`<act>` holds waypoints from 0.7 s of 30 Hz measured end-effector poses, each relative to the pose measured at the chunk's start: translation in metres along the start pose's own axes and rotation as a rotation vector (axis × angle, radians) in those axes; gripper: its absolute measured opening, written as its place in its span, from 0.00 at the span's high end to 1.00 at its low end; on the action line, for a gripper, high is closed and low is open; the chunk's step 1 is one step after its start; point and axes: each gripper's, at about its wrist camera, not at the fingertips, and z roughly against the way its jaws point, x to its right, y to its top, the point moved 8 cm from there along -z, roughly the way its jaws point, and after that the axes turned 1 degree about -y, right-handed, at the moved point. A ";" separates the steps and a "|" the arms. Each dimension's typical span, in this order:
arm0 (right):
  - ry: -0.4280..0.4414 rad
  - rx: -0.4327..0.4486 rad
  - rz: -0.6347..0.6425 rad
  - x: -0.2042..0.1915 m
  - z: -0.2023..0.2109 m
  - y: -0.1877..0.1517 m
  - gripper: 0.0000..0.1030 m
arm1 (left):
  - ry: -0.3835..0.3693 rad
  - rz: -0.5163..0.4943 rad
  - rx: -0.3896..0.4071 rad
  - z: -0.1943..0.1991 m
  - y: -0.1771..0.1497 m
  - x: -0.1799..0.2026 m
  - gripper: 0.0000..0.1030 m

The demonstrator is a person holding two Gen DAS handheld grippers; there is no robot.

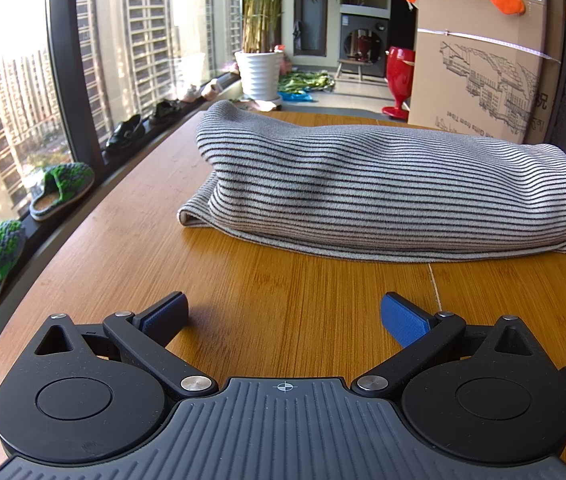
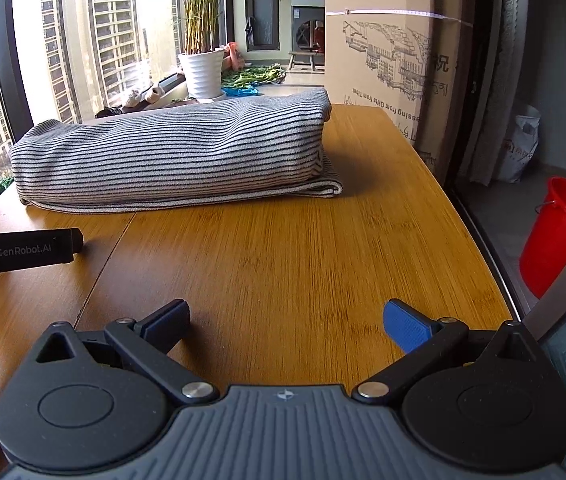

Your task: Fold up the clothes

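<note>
Striped grey garment (image 1: 383, 188) lies folded on the wooden worktop (image 1: 283, 280), toward its far side, nothing between it and either claw. Cardboard box (image 1: 483, 60) stands behind it, potted plant (image 1: 261, 72) by the window, red bucket (image 2: 555, 236) on the floor to the right. Left claw (image 1: 283, 316) and right claw (image 2: 287, 318) both sit low over bare wood, fingers spread apart, empty, well short of the garment.

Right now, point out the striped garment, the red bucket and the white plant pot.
striped garment (image 1: 383, 184), left wrist view, middle of the folded top layer.
red bucket (image 2: 555, 240), right wrist view, its outer wall.
white plant pot (image 1: 259, 74), left wrist view, its ribbed side.
</note>
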 end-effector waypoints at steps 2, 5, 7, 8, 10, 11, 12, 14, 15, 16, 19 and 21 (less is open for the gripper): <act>0.001 0.000 0.000 0.000 0.000 0.000 0.00 | 0.000 0.000 0.000 0.000 0.000 0.000 0.00; 0.007 0.003 -0.005 0.001 0.001 0.000 0.00 | 0.000 0.000 0.000 0.000 0.000 0.000 0.00; 0.008 0.003 -0.006 0.001 0.001 0.000 0.00 | 0.000 0.000 0.000 0.000 0.000 0.000 0.00; 0.009 0.003 -0.007 0.001 0.001 0.000 0.00 | 0.000 0.000 0.000 0.000 0.000 0.000 0.00; 0.012 0.003 -0.009 0.001 0.002 0.000 0.00 | 0.000 0.000 0.000 0.000 0.000 0.000 0.00; 0.014 0.003 -0.012 0.002 0.002 0.000 0.00 | 0.000 0.000 0.000 0.000 0.000 0.000 0.00; 0.016 0.004 -0.014 0.002 0.002 0.000 0.00 | 0.000 0.000 0.000 0.000 0.000 0.000 0.00; 0.027 0.009 -0.027 0.003 0.003 0.000 0.00 | 0.000 0.000 0.000 0.000 0.000 0.000 0.00; 0.033 0.011 -0.034 0.004 0.003 0.000 0.00 | 0.000 0.000 0.000 0.000 0.000 0.000 0.00; 0.041 0.015 -0.041 0.005 0.004 0.000 0.00 | 0.000 0.000 0.000 0.000 0.000 0.000 0.00; 0.067 0.027 -0.070 0.008 0.006 0.001 0.00 | 0.000 0.000 0.000 0.000 0.000 0.000 0.00; 0.094 0.043 -0.101 0.012 0.008 0.001 0.00 | 0.000 0.000 0.000 0.000 0.000 0.000 0.00</act>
